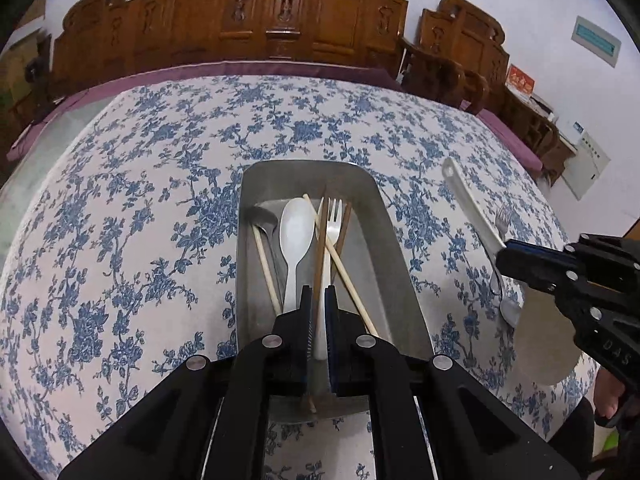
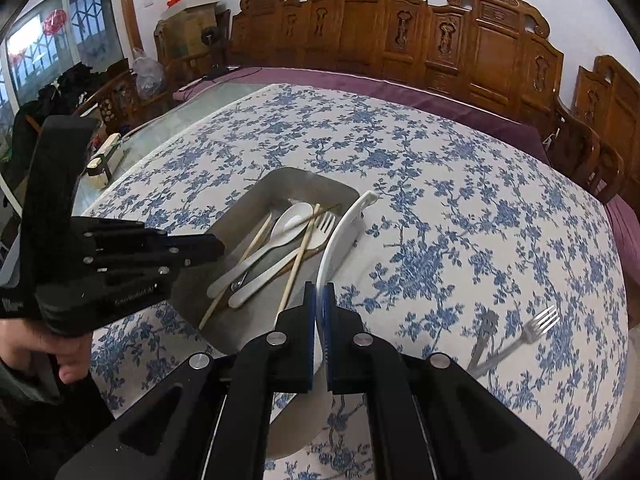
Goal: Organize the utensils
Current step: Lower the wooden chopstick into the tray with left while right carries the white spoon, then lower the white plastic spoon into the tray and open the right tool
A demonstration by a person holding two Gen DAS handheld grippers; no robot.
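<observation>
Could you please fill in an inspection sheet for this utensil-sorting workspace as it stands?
Surface: table under a blue floral tablecloth; bare glass strip at its far left edge.
Job's things: metal tray holds a white spoon, white fork, metal spoon, pale chopsticks and brown chopsticks. A metal fork lies on the cloth, outside the tray.
Clutter: nothing seen on the cloth.
Grippers: left gripper over the tray's near end, jaws narrowly apart, not clearly gripping; right gripper shut on a white ladle, handle over the tray's rim.
Cables: nothing seen.
Surroundings: carved wooden bench, cardboard boxes, window.
</observation>
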